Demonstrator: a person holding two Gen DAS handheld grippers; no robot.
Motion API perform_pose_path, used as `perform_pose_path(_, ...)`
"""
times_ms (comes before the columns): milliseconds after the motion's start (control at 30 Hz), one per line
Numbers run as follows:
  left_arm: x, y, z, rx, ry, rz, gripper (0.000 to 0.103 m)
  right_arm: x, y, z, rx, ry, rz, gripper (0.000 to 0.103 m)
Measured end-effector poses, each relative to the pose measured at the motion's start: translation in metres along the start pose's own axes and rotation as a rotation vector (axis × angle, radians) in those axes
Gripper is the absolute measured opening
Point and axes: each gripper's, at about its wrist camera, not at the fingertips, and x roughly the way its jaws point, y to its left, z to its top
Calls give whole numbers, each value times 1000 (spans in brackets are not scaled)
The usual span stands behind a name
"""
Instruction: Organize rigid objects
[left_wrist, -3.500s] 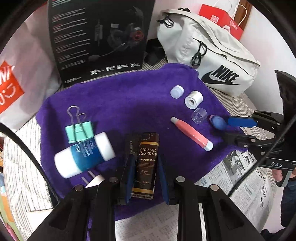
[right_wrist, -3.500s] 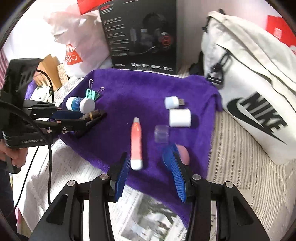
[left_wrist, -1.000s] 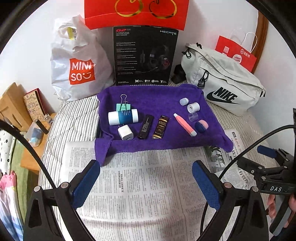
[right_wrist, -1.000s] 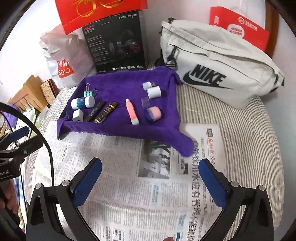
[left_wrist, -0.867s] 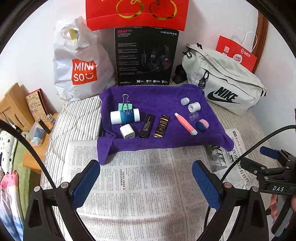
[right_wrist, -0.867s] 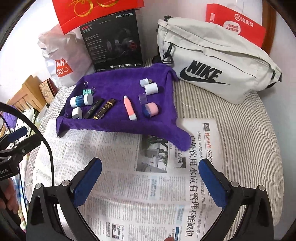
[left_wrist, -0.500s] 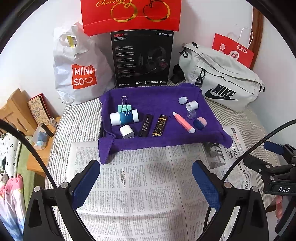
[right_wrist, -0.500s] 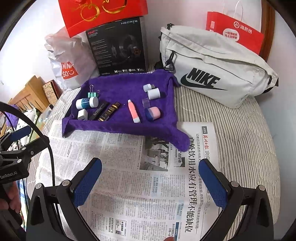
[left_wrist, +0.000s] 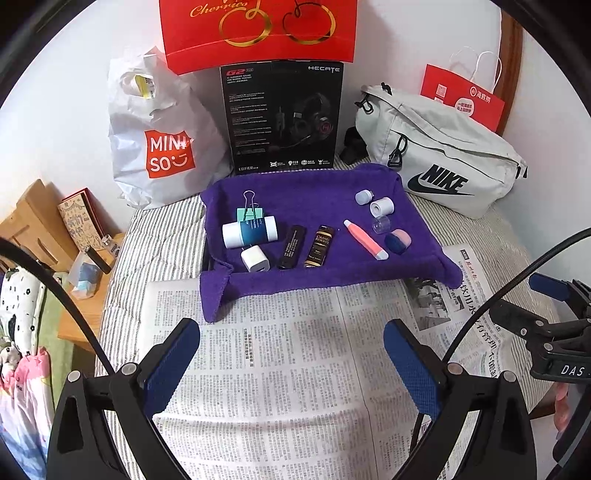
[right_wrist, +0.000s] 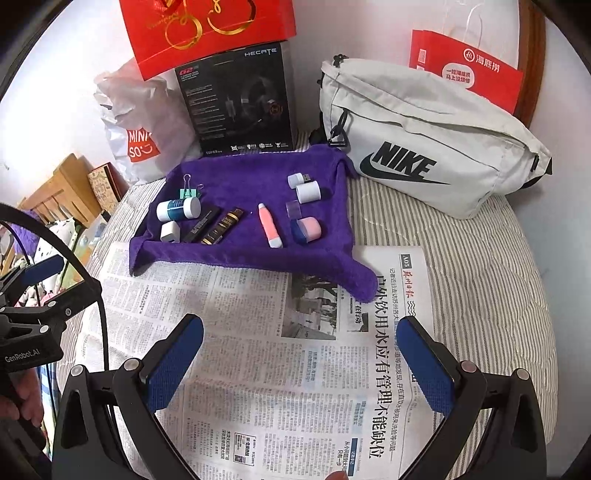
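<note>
Both grippers hang level over the newspaper (left_wrist: 280, 369), near side of the bed, pointing toward the far wall. The left gripper (left_wrist: 291, 365) has its jaws spread wide with nothing between them; the right gripper (right_wrist: 301, 360) is just as wide and bare. Well beyond them, the purple towel (left_wrist: 314, 184) carries the small things in a row: a white-and-blue bottle (left_wrist: 249, 231) beside a green binder clip (left_wrist: 250, 210), a white charger plug (left_wrist: 255, 259), a black lighter (left_wrist: 291, 247), a "Grand Reserve" lighter (left_wrist: 319, 246), a pink pen-like tube (left_wrist: 365, 239) and a pink-and-blue eraser (left_wrist: 397, 240). A white Nike bag (left_wrist: 439, 162) lies far right.
</note>
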Motion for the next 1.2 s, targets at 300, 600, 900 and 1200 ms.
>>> perform_pose_path(300,-1,1,0,2,4,2,101,-1,3,-1,-5,2,-2,103)
perform_pose_path(600,1,3,1,12,13,7,101,0,4,-1,-3,3,4,103)
perform_pose_path(900,1,3,1,10,13,7,101,0,4,-1,-2,4,5,103)
perform_pose_path(1200,0,4,0,17,13,10,101,-1,4,-1,-1,3,8,103)
